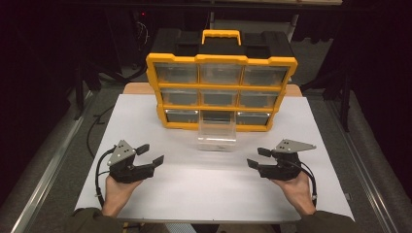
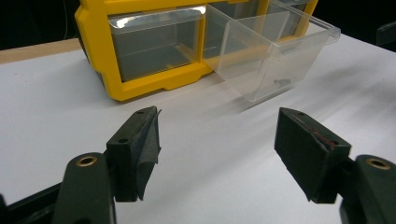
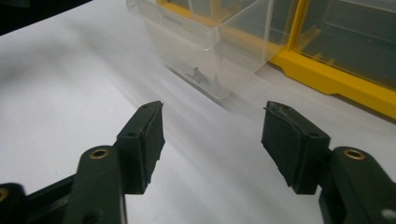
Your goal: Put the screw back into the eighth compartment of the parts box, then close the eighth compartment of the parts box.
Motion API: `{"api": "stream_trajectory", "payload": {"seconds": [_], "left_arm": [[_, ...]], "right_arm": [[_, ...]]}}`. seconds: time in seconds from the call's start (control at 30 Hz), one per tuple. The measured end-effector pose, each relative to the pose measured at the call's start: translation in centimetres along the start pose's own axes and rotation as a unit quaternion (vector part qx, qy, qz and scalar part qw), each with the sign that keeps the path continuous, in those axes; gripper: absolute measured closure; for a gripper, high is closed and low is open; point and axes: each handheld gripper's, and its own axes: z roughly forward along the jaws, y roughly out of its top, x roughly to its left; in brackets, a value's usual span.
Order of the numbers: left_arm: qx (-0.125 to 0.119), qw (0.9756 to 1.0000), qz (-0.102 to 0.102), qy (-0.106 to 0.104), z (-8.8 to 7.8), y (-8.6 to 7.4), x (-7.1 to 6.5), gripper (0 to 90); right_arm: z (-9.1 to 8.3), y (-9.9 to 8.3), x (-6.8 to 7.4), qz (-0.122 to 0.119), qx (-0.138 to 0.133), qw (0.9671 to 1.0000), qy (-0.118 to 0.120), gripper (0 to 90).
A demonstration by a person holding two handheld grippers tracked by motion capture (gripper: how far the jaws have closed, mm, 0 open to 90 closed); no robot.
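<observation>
Both tongs — left [image 1: 149, 153], right [image 1: 256, 157] — wide open, empty, near the clear drawer [image 1: 216, 132].

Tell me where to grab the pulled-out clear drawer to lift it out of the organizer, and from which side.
Grip the clear drawer by its front wall, coming from the person's side, one jaw inside and one outside the open top. It juts from the bottom row of the yellow organizer, so that thin upright wall is probably the easiest part to reach. Both the left gripper and the right gripper stand open.
</observation>
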Motion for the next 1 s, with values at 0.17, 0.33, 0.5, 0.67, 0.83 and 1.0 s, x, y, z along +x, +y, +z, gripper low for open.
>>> {"api": "stream_trajectory", "payload": {"seconds": [0.17, 0.33, 0.5, 0.67, 0.83, 1.0], "left_arm": [[0.000, 1.0000, 0.000, 0.000, 0.1, 0.0, -0.1, 31.3], [0.001, 1.0000, 0.003, 0.004, -0.1, -0.1, 0.0, 31.4], [0.002, 1.0000, 0.004, 0.004, -0.1, -0.1, 0.0, 31.5], [0.005, 0.9999, 0.012, 0.004, 0.2, 0.0, -0.2, 31.5], [0.002, 1.0000, 0.008, 0.004, 0.1, 0.0, -0.1, 31.5], [0.002, 0.9999, 0.010, 0.005, 0.1, 0.0, -0.2, 31.6]], "right_arm": [[0.3, -0.2, 0.2, -0.004, 0.002, 1.0000, 0.001, 43.9], [0.6, -0.2, 0.7, -0.013, 0.005, 0.9999, 0.000, 46.2], [0.8, -0.1, 0.6, -0.002, 0.010, 0.9999, 0.009, 49.1], [0.7, -0.1, 1.0, -0.001, 0.026, 0.9997, 0.005, 59.9], [1.3, 0.1, 1.2, -0.007, 0.041, 0.9991, 0.001, 69.6], [2.4, 0.7, 1.5, -0.015, 0.069, 0.9975, -0.001, 85.0]]}}
